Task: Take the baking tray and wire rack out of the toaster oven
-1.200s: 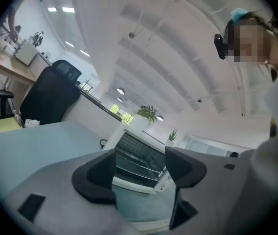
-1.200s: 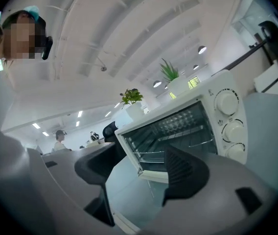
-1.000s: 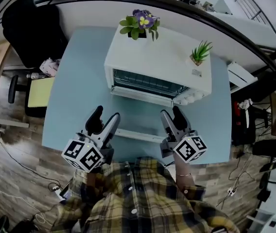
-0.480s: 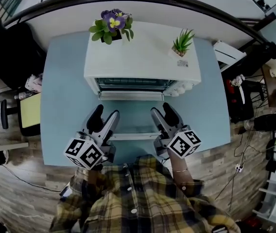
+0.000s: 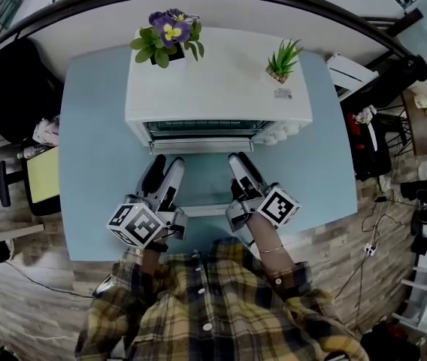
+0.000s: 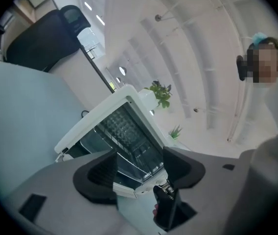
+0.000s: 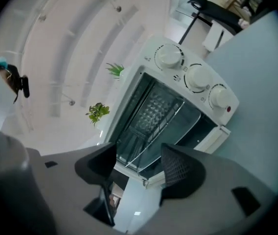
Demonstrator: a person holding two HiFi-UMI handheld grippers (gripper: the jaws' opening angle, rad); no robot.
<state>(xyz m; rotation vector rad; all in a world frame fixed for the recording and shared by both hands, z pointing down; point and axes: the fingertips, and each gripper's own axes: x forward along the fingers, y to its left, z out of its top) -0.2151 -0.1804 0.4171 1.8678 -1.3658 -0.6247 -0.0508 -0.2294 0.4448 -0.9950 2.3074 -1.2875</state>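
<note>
A white toaster oven (image 5: pixel 217 89) stands on the blue table (image 5: pixel 93 164). Its glass door (image 5: pixel 202 185) is folded down flat toward me. In the right gripper view the wire rack (image 7: pixel 151 133) shows inside the oven's mouth, with dimpled metal behind it; I cannot pick out the baking tray. My left gripper (image 5: pixel 162 168) points at the left of the opening. Its jaws are closing a little, wide apart, with nothing between them. My right gripper (image 5: pixel 241 164) is open and empty at the right of the door. Both stop short of the rack (image 6: pixel 129 153).
A purple-flowered pot (image 5: pixel 167 34) and a small green plant (image 5: pixel 283 59) sit on top of the oven. Three knobs (image 7: pixel 197 77) line the oven's right side. A black chair (image 5: pixel 10 74) stands left of the table. The door's handle bar (image 5: pixel 202 210) lies near the table's front edge.
Both grippers have moved forward and lower, over the open door toward the oven's mouth, and have rolled slightly. The oven and its door have stayed put.
</note>
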